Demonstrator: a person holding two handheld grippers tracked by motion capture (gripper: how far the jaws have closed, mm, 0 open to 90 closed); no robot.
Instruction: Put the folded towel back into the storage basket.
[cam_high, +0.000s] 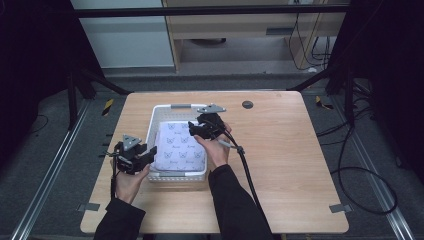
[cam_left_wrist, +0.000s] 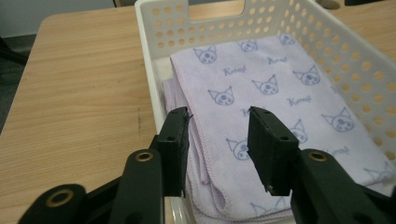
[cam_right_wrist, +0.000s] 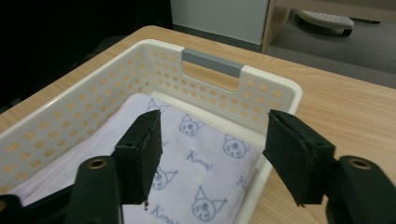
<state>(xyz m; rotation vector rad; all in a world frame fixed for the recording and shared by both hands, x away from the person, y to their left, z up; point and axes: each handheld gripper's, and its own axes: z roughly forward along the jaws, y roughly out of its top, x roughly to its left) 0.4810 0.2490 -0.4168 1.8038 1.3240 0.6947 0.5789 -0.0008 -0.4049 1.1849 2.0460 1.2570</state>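
A folded lilac towel (cam_high: 179, 146) lies flat inside the white basket (cam_high: 159, 114) on the table (cam_high: 285, 165); it looks already put away, so I judge little work is left. The left gripper (cam_left_wrist: 218, 140) hangs over the towel's near edge, jaws apart and empty; the right gripper (cam_right_wrist: 212, 156) hovers above the basket's far end, also spread wide, holding nothing.

The folded lilac cloth (cam_left_wrist: 275, 107) lying in the white perforated plastic basket (cam_left_wrist: 154, 56) carries a repeated cursive word in dark violet among cat-like faces. It looks like "Kuromi", though the letters are too blurred to be certain. Printings lie ahead of and between the left gripper's (cam_left_wrist: 218, 144) jaws.
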